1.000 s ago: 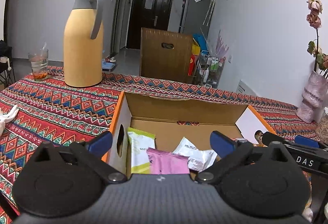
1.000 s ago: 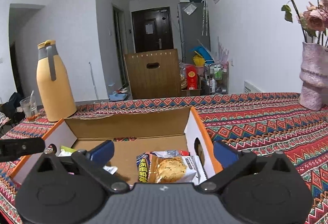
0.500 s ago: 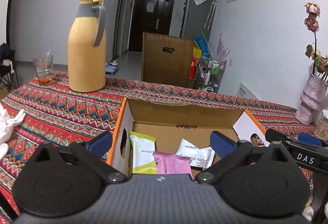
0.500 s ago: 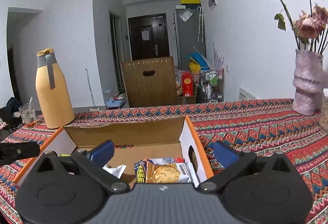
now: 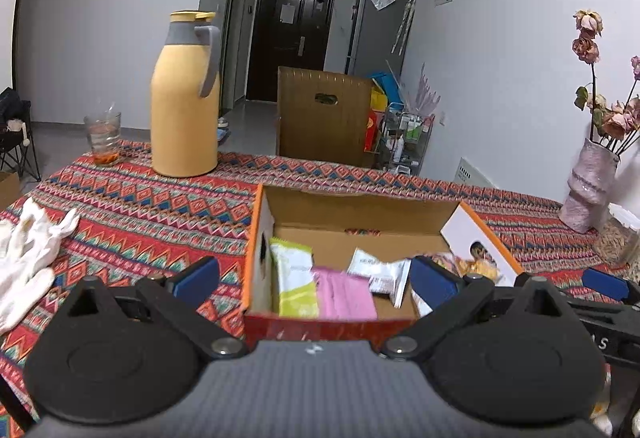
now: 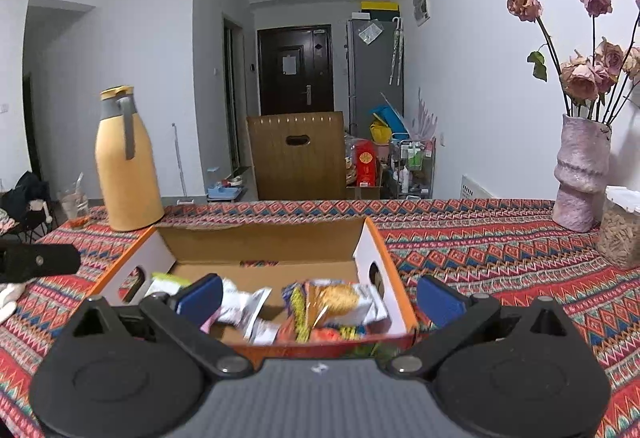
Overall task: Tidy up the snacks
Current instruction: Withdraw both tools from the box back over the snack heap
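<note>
An open cardboard box (image 5: 360, 207) with orange edges sits on the patterned tablecloth and holds several snack packets. A green packet (image 5: 292, 276), a pink packet (image 5: 344, 292) and a white packet (image 5: 380, 272) lie at its left side. A cookie packet (image 6: 340, 300) lies at its right side. My left gripper (image 5: 316, 284) hangs open just in front of the box, nothing between its blue fingers. My right gripper (image 6: 318, 296) is open too, level with the box's near wall (image 6: 320, 348), holding nothing.
A tall yellow thermos (image 5: 185, 97) and a glass (image 5: 103, 137) stand at the back left. White gloves (image 5: 28, 258) lie at the left edge. A pink vase with dried roses (image 6: 580, 173) and a jar (image 6: 620, 232) stand at the right. A wooden chair (image 6: 298, 155) is behind the table.
Both grippers have drawn back and risen from the box, so more of it and the table shows. Both stay open. The snacks lie as before.
</note>
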Demonstrator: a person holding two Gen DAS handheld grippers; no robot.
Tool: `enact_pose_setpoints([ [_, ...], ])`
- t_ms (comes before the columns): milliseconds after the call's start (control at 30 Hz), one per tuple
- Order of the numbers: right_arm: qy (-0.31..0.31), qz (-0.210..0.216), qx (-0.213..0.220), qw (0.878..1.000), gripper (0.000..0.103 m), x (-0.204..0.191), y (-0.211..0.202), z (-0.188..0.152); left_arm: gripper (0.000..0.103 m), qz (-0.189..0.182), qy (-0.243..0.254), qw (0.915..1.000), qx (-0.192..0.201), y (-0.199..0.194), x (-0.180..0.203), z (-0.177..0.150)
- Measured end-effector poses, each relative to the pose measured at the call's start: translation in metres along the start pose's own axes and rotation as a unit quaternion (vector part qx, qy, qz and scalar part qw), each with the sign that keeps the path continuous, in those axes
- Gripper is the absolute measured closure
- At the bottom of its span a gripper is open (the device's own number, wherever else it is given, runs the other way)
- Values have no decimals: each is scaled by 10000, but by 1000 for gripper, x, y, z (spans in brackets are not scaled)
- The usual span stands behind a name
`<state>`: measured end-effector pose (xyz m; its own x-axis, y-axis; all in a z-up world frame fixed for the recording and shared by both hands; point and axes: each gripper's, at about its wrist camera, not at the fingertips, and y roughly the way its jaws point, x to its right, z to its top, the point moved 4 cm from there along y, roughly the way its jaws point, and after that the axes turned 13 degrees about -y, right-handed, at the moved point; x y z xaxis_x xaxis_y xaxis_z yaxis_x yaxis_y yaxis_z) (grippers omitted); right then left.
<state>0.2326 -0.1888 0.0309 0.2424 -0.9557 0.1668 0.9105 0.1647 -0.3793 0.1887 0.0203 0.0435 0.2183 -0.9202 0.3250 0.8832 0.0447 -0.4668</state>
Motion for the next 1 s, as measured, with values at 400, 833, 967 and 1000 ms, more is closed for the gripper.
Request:
enact_pose_setpoints([
  [400,-28,14,-582,9983,0,-46,-49,-53,0,48,210,9985,-494,-28,-37,-45],
  [833,-135,-164,-1163,9930,0,-103,-86,-90,0,-152,186,9974,-678,-66,-76,-78],
  [967,-29,-289,-1384,9900,0,-116,-88,-96,0,-196,230,9969,-729,-73,-86,-84],
  [1000,-15,-349,-1433,9891,0,-118,-88,-98,0,-211,229,9968,-740,-73,-88,-86],
])
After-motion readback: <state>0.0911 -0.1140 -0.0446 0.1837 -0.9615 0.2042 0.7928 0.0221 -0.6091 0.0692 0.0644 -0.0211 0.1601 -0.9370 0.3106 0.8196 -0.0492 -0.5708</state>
